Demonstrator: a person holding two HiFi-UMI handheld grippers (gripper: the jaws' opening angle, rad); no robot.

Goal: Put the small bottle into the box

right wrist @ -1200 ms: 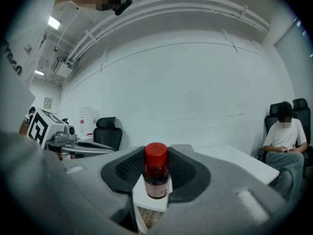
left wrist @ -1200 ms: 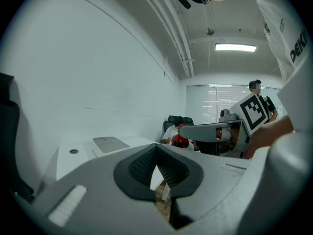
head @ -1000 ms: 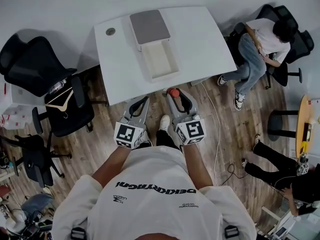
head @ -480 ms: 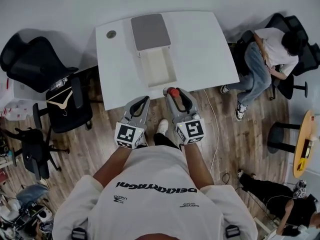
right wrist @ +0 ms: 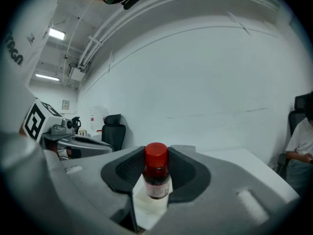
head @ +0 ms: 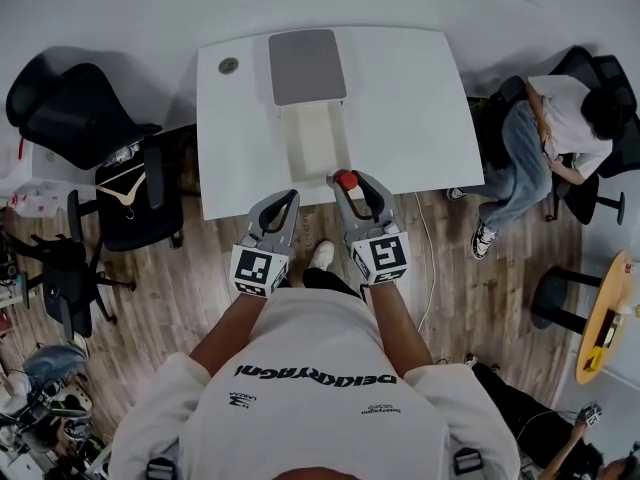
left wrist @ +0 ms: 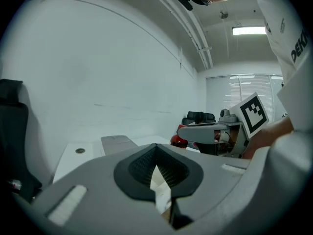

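The right gripper [head: 350, 186] clamps the small bottle [right wrist: 156, 173] upright, red cap on top. The left gripper [left wrist: 155, 155] is closed on nothing. Both have advanced since a second ago. The bottle now hangs at the table's [head: 410, 98] near edge, just before the open box's [head: 318, 133] near end, no longer over the floor [head: 470, 268].

We reach both forearms forward, side by side: left gripper [head: 285, 200] jaws together, empty; right gripper [head: 352, 182] jaws clamping the small bottle [right wrist: 156, 174].
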